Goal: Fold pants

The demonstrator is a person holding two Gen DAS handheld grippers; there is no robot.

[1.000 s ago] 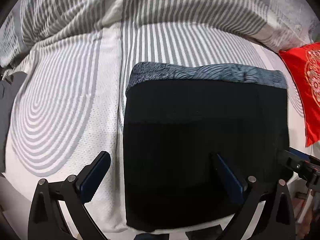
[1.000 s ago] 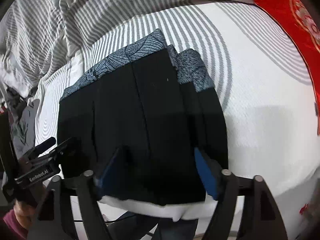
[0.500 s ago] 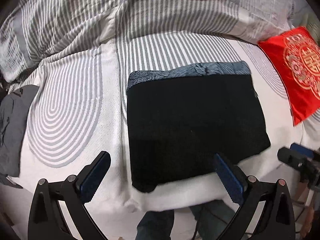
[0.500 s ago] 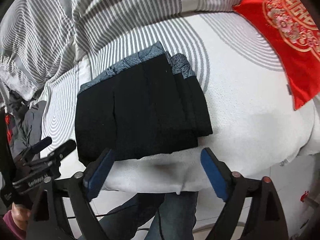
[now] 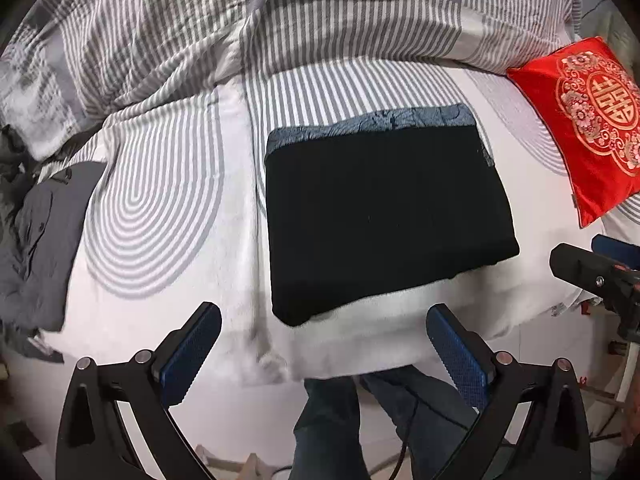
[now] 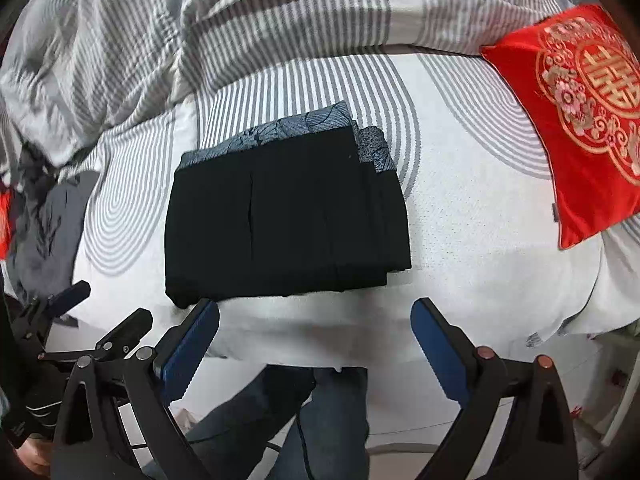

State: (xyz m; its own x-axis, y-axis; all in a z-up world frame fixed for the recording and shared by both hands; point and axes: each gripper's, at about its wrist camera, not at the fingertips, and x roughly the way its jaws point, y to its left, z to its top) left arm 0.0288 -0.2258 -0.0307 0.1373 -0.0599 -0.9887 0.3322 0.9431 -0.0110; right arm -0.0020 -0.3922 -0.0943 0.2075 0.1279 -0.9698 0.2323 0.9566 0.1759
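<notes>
The black pants (image 5: 380, 208) lie folded into a thick rectangle on the bed, with a blue-grey patterned band along the far edge. From the right wrist the pants (image 6: 288, 224) show stacked layers at their right side. My left gripper (image 5: 322, 316) hovers open above the bed's near edge, holding nothing. My right gripper (image 6: 315, 308) hangs just short of the pants; its jaws are opening and nothing is between them. Each gripper shows at the edge of the other's view, and neither touches the cloth.
A red embroidered cushion (image 5: 588, 120) lies right of the pants. A rumpled striped duvet (image 5: 280, 20) covers the far half of the bed. Dark grey clothing (image 5: 40, 240) sits at the left. A person's legs in jeans (image 5: 332, 420) stand below the mattress edge (image 6: 360, 344).
Both grippers have risen and drawn back from the pants, which now look smaller and lie wholly beyond the fingertips. The right jaws have spread wider.
</notes>
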